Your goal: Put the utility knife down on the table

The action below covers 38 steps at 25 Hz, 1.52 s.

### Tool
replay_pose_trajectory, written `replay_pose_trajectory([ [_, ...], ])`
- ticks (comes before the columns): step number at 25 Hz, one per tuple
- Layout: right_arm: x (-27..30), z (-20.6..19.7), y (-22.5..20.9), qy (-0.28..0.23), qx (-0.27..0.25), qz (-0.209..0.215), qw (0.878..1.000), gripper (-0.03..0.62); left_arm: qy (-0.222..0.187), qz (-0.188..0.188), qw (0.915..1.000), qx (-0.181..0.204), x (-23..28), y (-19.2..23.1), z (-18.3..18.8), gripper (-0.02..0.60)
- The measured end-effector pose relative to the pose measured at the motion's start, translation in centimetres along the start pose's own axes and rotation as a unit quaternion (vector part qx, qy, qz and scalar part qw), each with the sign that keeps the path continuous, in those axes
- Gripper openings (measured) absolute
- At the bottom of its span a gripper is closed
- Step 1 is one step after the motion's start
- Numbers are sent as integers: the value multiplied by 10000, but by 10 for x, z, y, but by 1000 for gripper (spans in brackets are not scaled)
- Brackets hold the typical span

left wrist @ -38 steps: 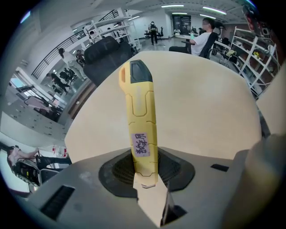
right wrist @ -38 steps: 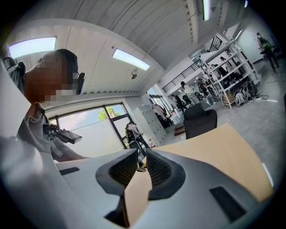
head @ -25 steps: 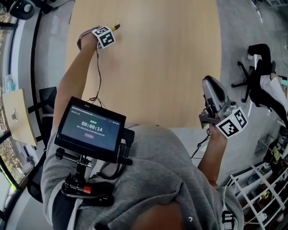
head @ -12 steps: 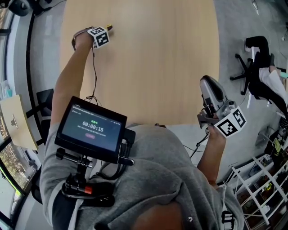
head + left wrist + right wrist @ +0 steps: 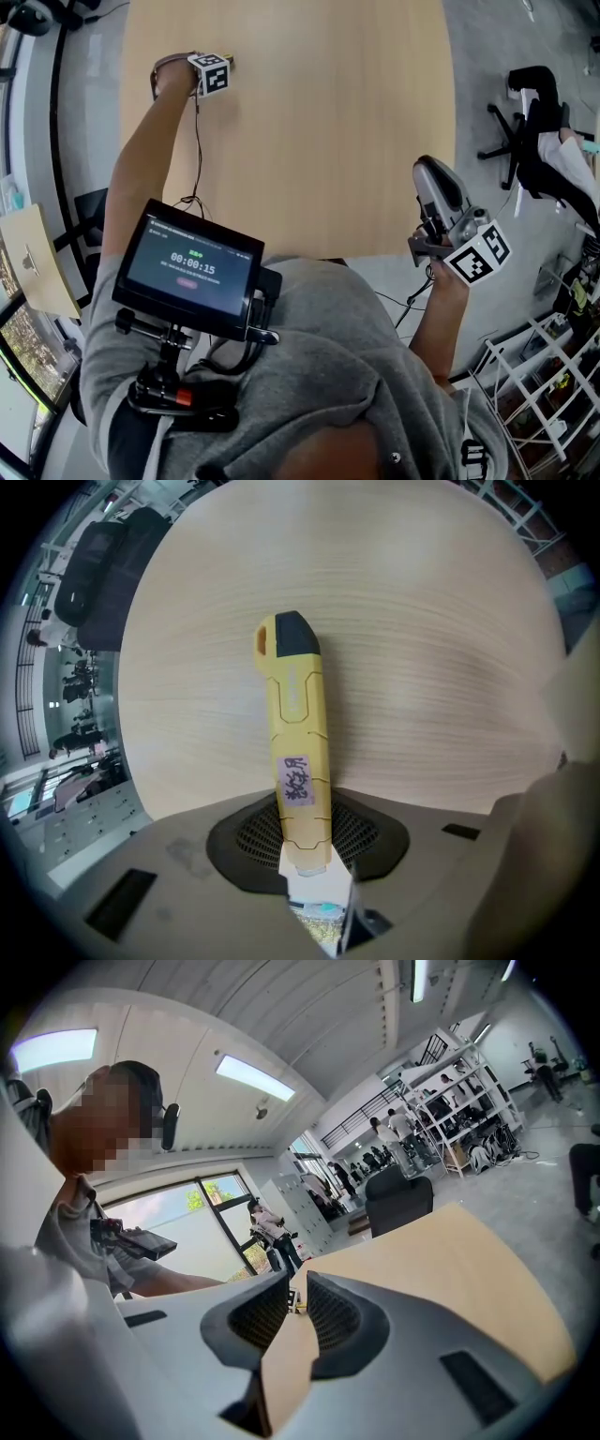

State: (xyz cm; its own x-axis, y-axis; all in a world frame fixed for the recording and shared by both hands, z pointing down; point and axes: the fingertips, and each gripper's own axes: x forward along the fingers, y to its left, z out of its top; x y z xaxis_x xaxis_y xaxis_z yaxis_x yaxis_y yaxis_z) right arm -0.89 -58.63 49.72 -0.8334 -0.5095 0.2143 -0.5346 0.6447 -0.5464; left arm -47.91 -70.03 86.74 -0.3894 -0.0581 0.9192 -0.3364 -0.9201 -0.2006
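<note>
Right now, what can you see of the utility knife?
The utility knife looks like yellow plastic, with a dark cap and a yellow loop at its far end and a pale handwritten label on the body. The left claw grips its near end, and it sticks out over the wooden table. No blade shows. Whether it touches the table is unclear.

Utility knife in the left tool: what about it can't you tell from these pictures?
- Utility knife near end: left gripper view, buried between the pads of the left tool, so the blade's state is unknown.
- Far end against the table: touching or not, cannot tell; in the head view the marker cube hides most of it.
- Label: writing too small to read.
</note>
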Motion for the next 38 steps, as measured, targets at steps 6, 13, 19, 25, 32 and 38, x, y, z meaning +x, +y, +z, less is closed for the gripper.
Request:
replay_pose_trajectory([
  [6,-1,-4,-1,2,50,-48,10000,62,330,29,9989,319,1,-1,-1,107],
  [13,0,-4,3,9,63,-47,10000,63,816,-22,9941,719,3,-4,-5,107],
  [19,0,-6,2,10,84,-76,9999,63,890,-63,9932,751,5,-2,-7,107],
  [25,1,-3,3,-3,48,-50,10000,62,821,90,9941,699,7,1,-5,107],
  [32,1,-2,2,-11,28,-57,10000,63,656,199,9959,593,13,3,-6,110],
  [38,2,-2,1,-39,10,-38,10000,62,492,144,9978,411,17,1,-5,209],
])
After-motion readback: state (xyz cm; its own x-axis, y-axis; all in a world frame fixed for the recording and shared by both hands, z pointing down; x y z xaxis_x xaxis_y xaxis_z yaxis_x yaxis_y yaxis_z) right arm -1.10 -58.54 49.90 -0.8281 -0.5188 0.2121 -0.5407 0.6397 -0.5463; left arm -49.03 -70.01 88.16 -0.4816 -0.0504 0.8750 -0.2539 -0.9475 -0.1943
